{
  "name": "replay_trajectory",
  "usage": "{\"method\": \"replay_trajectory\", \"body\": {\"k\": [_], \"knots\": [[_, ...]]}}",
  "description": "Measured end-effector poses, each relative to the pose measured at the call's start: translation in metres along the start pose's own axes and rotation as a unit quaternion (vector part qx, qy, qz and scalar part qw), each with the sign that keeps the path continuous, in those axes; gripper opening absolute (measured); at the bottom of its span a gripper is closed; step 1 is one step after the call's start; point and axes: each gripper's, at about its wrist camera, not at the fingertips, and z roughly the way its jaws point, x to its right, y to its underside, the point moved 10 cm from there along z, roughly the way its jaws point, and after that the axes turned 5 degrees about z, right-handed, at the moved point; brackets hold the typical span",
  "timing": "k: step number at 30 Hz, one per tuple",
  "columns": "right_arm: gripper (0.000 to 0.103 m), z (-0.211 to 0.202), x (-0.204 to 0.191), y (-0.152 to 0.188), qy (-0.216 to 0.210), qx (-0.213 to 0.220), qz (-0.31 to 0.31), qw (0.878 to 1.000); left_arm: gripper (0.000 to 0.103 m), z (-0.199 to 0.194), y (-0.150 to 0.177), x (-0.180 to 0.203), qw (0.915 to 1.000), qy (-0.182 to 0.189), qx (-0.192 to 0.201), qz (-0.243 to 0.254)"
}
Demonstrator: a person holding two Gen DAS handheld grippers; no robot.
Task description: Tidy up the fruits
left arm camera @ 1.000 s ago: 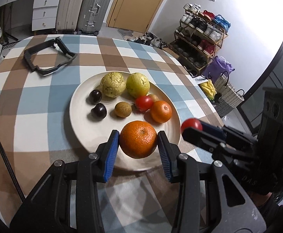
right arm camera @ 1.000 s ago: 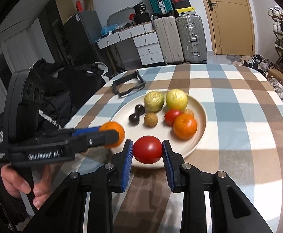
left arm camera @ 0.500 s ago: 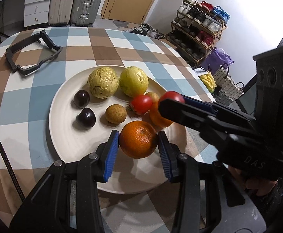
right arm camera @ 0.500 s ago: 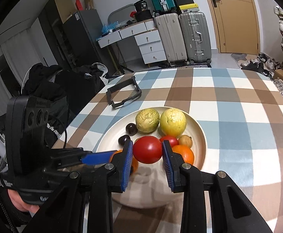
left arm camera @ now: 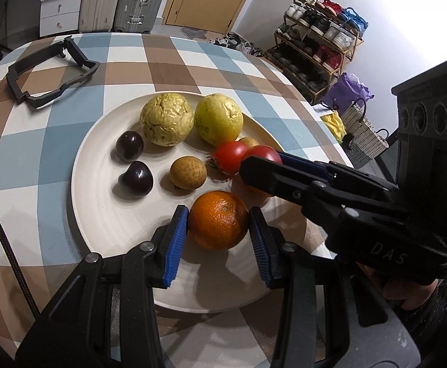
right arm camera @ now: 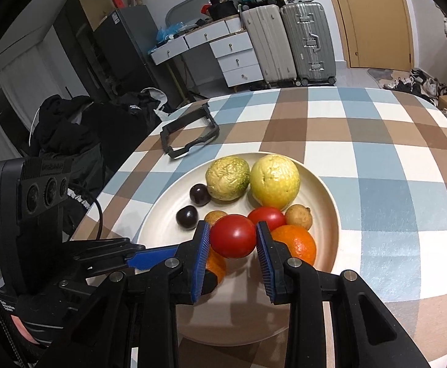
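On the checked tablecloth (left arm camera: pixel 168 58), far left, lies an empty black frame (left arm camera: pixel 50 72). Right of it stands the cream plate (left arm camera: pixel 100 208). At the plate's left side sit two dark plums (left arm camera: pixel 129 145), then a small brown fruit (left arm camera: pixel 188 172). Behind these rest a wrinkled yellow-green fruit (left arm camera: pixel 166 119) and a smoother yellow-green fruit (left arm camera: pixel 218 119), side by side and touching. A red tomato (left arm camera: pixel 228 156) lies in front of the smoother one, beside a second small brown fruit (right arm camera: pixel 298 217) and an orange (right arm camera: pixel 297 242) already on the plate.

The left gripper (left arm camera: pixel 218 233) pinches another orange (left arm camera: pixel 218 220) over the plate's near part. The right gripper (right arm camera: pixel 232 242) pinches a second tomato (right arm camera: pixel 233 236) just above the fruit in the plate's middle.
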Motion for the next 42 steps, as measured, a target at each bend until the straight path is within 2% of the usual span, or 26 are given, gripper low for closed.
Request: {"method": "replay_trajectory", "body": {"k": [6,10,12,14,17,21,22,23,25,28,31,34,37,42], "knots": [[0.032,-0.001,0.000,0.000,-0.003,-0.001,0.004,1.000,0.038,-0.003,-0.003,0.002,1.0000,0.005,0.002,0.000],[0.035,-0.011,0.000,-0.003,-0.003,0.013,0.013,1.000,0.038,-0.016,-0.004,0.006,0.9998,-0.010,0.013,0.012],[0.036,-0.021,-0.001,-0.004,0.013,0.024,0.005,1.000,0.041,-0.023,-0.003,0.007,0.9997,-0.016,0.016,0.012],[0.036,-0.032,-0.004,-0.004,0.012,0.034,0.005,0.999,0.045,-0.032,-0.002,0.007,0.9994,-0.022,0.023,0.011],[0.043,-0.051,-0.008,-0.006,0.019,0.055,0.003,0.998,0.047,-0.050,-0.001,0.009,0.9988,-0.029,0.038,0.012],[0.052,-0.081,-0.014,-0.009,0.023,0.094,0.002,0.995,0.049,-0.078,-0.002,0.015,0.9955,-0.060,0.069,0.022],[0.055,-0.088,-0.016,-0.009,0.025,0.103,0.001,0.994,0.052,-0.085,-0.004,0.017,0.9940,-0.069,0.080,0.026],[0.059,-0.097,-0.018,-0.009,0.030,0.114,0.000,0.993,0.058,-0.093,-0.006,0.019,0.9922,-0.080,0.091,0.029],[0.077,-0.112,-0.021,-0.010,0.042,0.138,-0.005,0.990,0.068,-0.112,-0.010,0.023,0.9878,-0.096,0.119,0.032],[0.087,-0.138,-0.030,-0.012,0.051,0.181,-0.019,0.982,0.079,-0.139,-0.016,0.031,0.9808,-0.111,0.156,0.037],[0.096,-0.163,-0.040,-0.013,0.062,0.220,-0.033,0.973,0.081,-0.164,-0.021,0.038,0.9728,-0.129,0.187,0.047],[0.100,-0.191,-0.051,-0.013,0.086,0.269,-0.057,0.958,0.085,-0.187,-0.023,0.046,0.9639,-0.146,0.216,0.053],[0.103,-0.209,-0.060,-0.011,0.088,0.297,-0.068,0.948,0.101,-0.209,-0.021,0.051,0.9541,-0.163,0.245,0.055],[0.103,-0.232,-0.075,-0.003,0.082,0.333,-0.086,0.935,0.102,-0.246,-0.014,0.062,0.9348,-0.188,0.295,0.063]]}}
